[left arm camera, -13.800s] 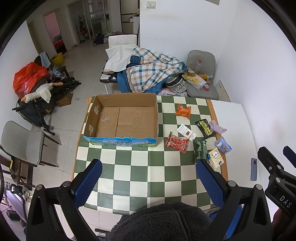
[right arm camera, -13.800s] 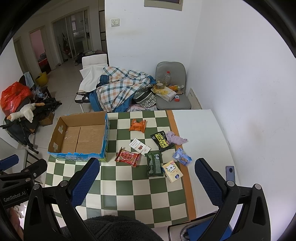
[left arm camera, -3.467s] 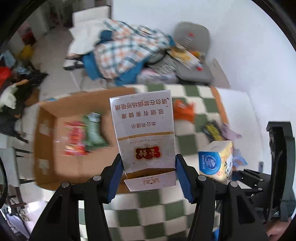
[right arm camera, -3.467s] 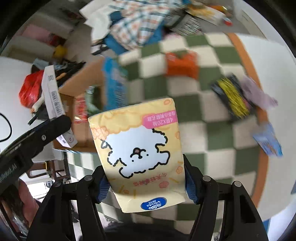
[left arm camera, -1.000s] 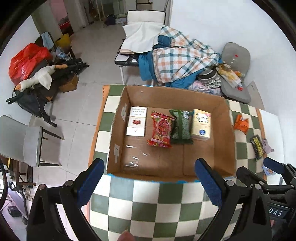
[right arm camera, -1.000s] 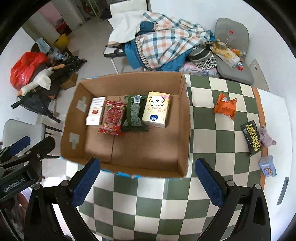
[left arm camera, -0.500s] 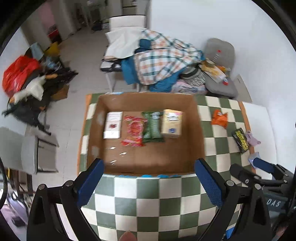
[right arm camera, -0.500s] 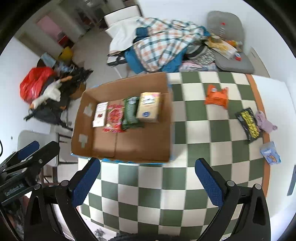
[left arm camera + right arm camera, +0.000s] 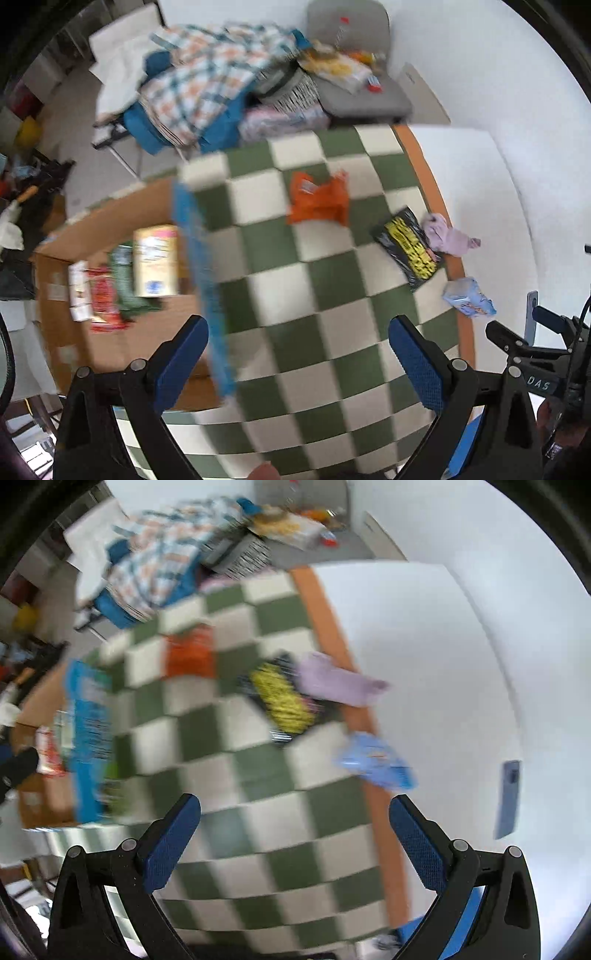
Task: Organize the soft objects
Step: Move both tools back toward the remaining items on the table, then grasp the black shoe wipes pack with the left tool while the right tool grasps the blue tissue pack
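The cardboard box [image 9: 122,288] sat at the left of the left wrist frame on the checkered desk [image 9: 295,295], its blue outer wall smeared by motion. Inside it lay a yellow tissue pack [image 9: 155,267], a green packet [image 9: 123,284], a red packet [image 9: 103,302] and a white carton [image 9: 79,291], side by side, their print too blurred to read. To the right of the box, out on the desk, lay an orange snack bag [image 9: 319,201] in the upper middle, a black-and-yellow packet [image 9: 408,247] touching a crumpled lilac cloth [image 9: 448,238], and below them a light blue packet [image 9: 469,299] near the desk's orange border. The left gripper [image 9: 297,365] stood wide open along the bottom edge, holding nothing. In the right wrist frame everything was heavily blurred; the right gripper [image 9: 293,843] was likewise spread wide and empty, with the blue packet just above its right finger [image 9: 415,843]. A phone [image 9: 509,799] lay at the right on the white surface. The box there was cut off by the left edge, its contents barely readable.
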{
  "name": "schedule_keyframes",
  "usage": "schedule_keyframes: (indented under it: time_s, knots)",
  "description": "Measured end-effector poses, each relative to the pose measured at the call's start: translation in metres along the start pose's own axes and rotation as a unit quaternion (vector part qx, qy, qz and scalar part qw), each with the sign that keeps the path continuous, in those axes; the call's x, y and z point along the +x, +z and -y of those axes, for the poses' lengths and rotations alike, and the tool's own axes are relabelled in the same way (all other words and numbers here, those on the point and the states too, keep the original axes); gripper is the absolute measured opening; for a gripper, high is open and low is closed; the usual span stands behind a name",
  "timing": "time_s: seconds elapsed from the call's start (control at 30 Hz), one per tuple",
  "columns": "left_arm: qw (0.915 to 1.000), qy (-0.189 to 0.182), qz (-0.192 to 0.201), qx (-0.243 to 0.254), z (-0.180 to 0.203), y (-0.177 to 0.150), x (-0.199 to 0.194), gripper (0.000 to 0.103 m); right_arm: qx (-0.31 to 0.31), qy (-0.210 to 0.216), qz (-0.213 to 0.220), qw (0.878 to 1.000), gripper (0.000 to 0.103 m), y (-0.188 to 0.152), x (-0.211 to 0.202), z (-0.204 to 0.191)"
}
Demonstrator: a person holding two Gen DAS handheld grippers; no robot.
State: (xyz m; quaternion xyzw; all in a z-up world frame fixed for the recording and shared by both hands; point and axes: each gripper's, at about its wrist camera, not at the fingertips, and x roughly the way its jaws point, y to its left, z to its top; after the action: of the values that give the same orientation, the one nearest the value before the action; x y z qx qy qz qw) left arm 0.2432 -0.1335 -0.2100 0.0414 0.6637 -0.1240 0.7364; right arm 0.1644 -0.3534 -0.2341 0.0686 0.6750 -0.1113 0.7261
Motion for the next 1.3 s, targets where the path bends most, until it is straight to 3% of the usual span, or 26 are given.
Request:
schedule_keyframes:
  time_s: [0.2, 0.27, 0.3, 0.33, 0.4, 0.47, 0.67, 0.73, 0.8, 0.83, 1.03, 1.2, 1.3]
  knots:
    - [0.9966, -0.021, -0.08, 0.009, 0.067, 0.019, 0.079, 0.1, -0.029, -0.022, -0.055, 0.998, 0.103, 0.011, 0.069, 0.062]
    - [0.9952, -0.013, -0.096, 0.013, 0.081, 0.023, 0.099, 0.1, -0.041, -0.01, -0.078, 0.996, 0.095, 0.012, 0.095, 0.071]
    - [0.9944, -0.012, -0.104, 0.013, 0.087, 0.024, 0.108, 0.1, -0.041, -0.007, -0.091, 0.995, 0.084, 0.014, 0.107, 0.076]
    - [0.9932, -0.015, -0.115, 0.01, 0.093, 0.027, 0.12, 0.1, -0.04, -0.008, -0.101, 0.994, 0.066, 0.014, 0.116, 0.078]
    - [0.9909, -0.024, -0.132, -0.002, 0.099, 0.03, 0.137, 0.1, -0.023, 0.002, -0.119, 0.993, 0.047, 0.018, 0.136, 0.091]
    - [0.9886, -0.035, -0.145, -0.021, 0.102, 0.036, 0.152, 0.1, 0.004, 0.024, -0.108, 0.994, 0.047, 0.024, 0.141, 0.108]
    - [0.9802, -0.069, -0.169, -0.077, 0.115, 0.053, 0.19, 0.1, 0.052, 0.036, -0.092, 0.994, 0.049, 0.046, 0.143, 0.152]
    - [0.9796, -0.069, -0.172, -0.079, 0.122, 0.056, 0.198, 0.1, 0.049, 0.044, -0.085, 0.994, 0.072, 0.05, 0.142, 0.16]
    - [0.9797, -0.064, -0.175, -0.075, 0.131, 0.057, 0.205, 0.1, 0.04, 0.057, -0.075, 0.995, 0.084, 0.053, 0.135, 0.163]
    - [0.9801, -0.06, -0.176, -0.071, 0.136, 0.057, 0.208, 0.1, 0.034, 0.059, -0.073, 0.995, 0.084, 0.054, 0.133, 0.163]
    - [0.9847, -0.024, -0.169, -0.036, 0.161, 0.055, 0.22, 0.1, -0.056, 0.031, -0.073, 0.995, 0.085, 0.06, 0.132, 0.145]
    - [0.988, 0.025, -0.152, 0.007, 0.154, 0.046, 0.209, 0.1, -0.145, -0.005, -0.084, 0.986, 0.085, 0.07, 0.148, 0.126]
    - [0.9879, 0.04, -0.15, -0.001, 0.139, 0.043, 0.203, 0.1, -0.166, -0.005, -0.097, 0.981, 0.097, 0.077, 0.161, 0.125]
